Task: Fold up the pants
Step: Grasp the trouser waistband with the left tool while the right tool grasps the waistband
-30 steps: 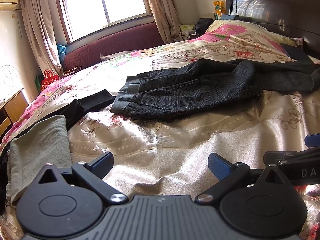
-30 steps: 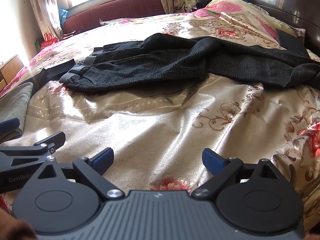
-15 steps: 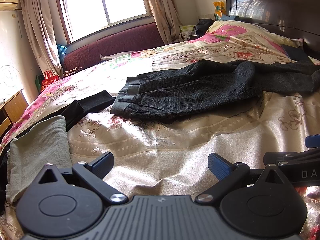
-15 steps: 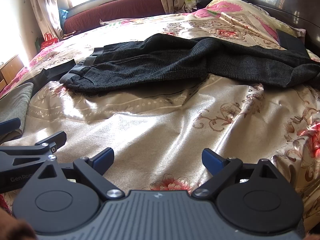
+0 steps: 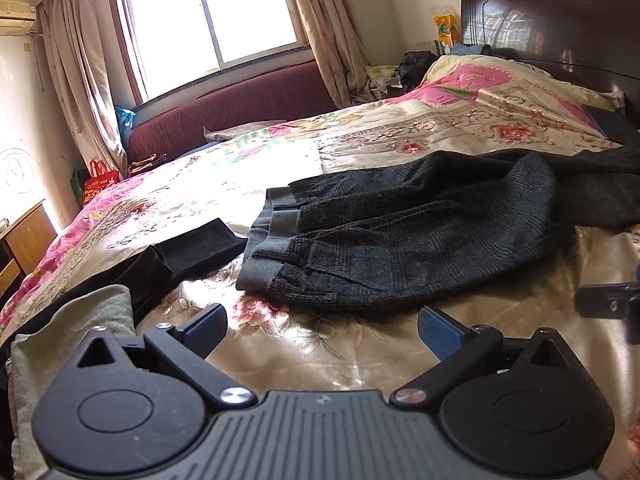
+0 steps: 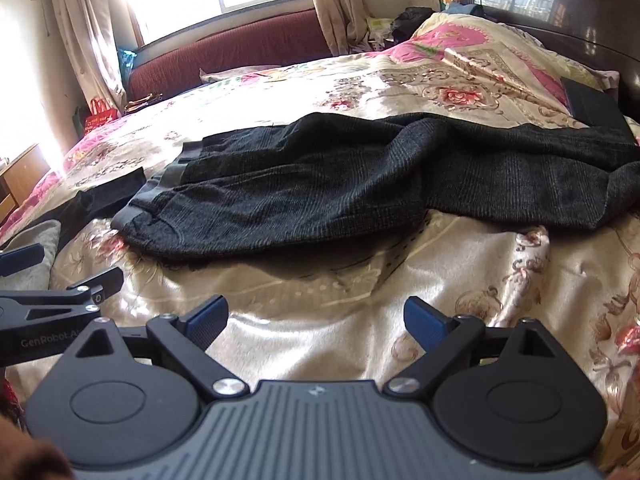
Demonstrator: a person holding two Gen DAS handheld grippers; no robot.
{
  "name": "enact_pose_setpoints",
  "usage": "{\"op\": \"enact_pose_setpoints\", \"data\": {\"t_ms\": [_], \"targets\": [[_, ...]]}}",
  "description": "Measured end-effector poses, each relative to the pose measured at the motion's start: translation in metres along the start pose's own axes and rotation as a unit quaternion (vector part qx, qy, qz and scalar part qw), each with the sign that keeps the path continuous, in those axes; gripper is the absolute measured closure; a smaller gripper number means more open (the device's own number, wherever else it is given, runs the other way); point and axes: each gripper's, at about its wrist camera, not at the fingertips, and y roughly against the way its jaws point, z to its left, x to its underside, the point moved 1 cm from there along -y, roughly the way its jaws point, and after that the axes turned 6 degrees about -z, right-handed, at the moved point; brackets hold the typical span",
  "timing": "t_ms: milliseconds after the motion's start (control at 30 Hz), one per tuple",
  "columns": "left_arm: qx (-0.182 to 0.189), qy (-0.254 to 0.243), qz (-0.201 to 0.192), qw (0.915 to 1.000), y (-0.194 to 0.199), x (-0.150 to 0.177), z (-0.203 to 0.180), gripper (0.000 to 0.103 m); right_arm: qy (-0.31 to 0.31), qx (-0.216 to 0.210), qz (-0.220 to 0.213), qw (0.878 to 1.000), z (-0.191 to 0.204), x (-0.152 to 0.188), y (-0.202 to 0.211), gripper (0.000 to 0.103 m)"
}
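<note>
The dark pants sprawl rumpled across the bed, not yet folded, so the whole job is ahead. Left tool and right tool hover just short of the pants, both spread wide, pinching nothing.

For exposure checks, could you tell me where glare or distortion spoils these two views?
Left wrist view: window blown white, sheen on bedspread, headboard bowed by fisheye. Right wrist view: left edge washed out, dark pants shadowed but readable.
</note>
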Motion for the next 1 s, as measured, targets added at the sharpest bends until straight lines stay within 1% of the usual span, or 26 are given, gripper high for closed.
{"op": "enact_pose_setpoints", "data": {"t_ms": [100,233,333,433,533,633,667,733,767,833,867,900,967,1000], "targets": [[-0.009,0.018,0.021,0.9996,-0.033,-0.002,0.020,0.000,0.006,0.011,-0.002,1.000,-0.006,-0.012,-0.017,0.009],[-0.010,0.047,0.054,0.9974,-0.080,-0.001,0.041,0.000,-0.005,0.024,0.016,1.000,-0.015,-0.024,-0.051,0.009],[-0.004,0.036,0.056,0.9978,-0.108,-0.005,0.046,0.000,-0.035,0.034,0.029,0.998,-0.024,-0.029,-0.072,0.009],[0.016,0.021,0.054,0.9982,-0.127,-0.008,0.048,0.000,-0.056,0.037,0.044,0.997,-0.033,-0.031,-0.089,0.009],[0.030,-0.001,0.055,0.9980,-0.142,-0.004,0.048,0.000,-0.045,0.039,0.043,0.997,-0.031,-0.032,-0.101,0.008],[0.054,0.006,0.054,0.9971,-0.145,0.000,0.053,0.000,-0.036,0.039,0.037,0.998,-0.026,-0.034,-0.110,0.008],[0.064,0.011,0.055,0.9964,-0.144,0.001,0.054,0.005,-0.036,0.039,0.038,0.998,-0.025,-0.034,-0.113,0.008],[0.056,0.006,0.056,0.9969,-0.142,0.001,0.054,0.013,-0.038,0.039,0.040,0.998,-0.025,-0.034,-0.119,0.017],[0.058,0.001,0.058,0.9967,-0.143,0.000,0.055,0.015,-0.036,0.037,0.039,0.998,-0.025,-0.034,-0.121,0.025],[0.062,0.003,0.064,0.9960,-0.146,-0.001,0.057,0.024,-0.031,0.036,0.037,0.998,-0.024,-0.035,-0.123,0.033],[0.066,0.008,0.069,0.9954,-0.146,-0.002,0.059,0.028,-0.033,0.033,0.036,0.998,-0.025,-0.037,-0.124,0.043],[0.069,0.013,0.070,0.9951,-0.145,-0.003,0.061,0.031,-0.037,0.031,0.036,0.998,-0.025,-0.038,-0.124,0.057],[0.077,0.018,0.067,0.9946,-0.139,-0.004,0.064,0.034,-0.057,0.016,0.039,0.997,-0.030,-0.041,-0.123,0.072],[0.080,0.017,0.067,0.9944,-0.137,-0.003,0.064,0.034,-0.068,0.008,0.043,0.997,-0.033,-0.043,-0.124,0.077]]}}
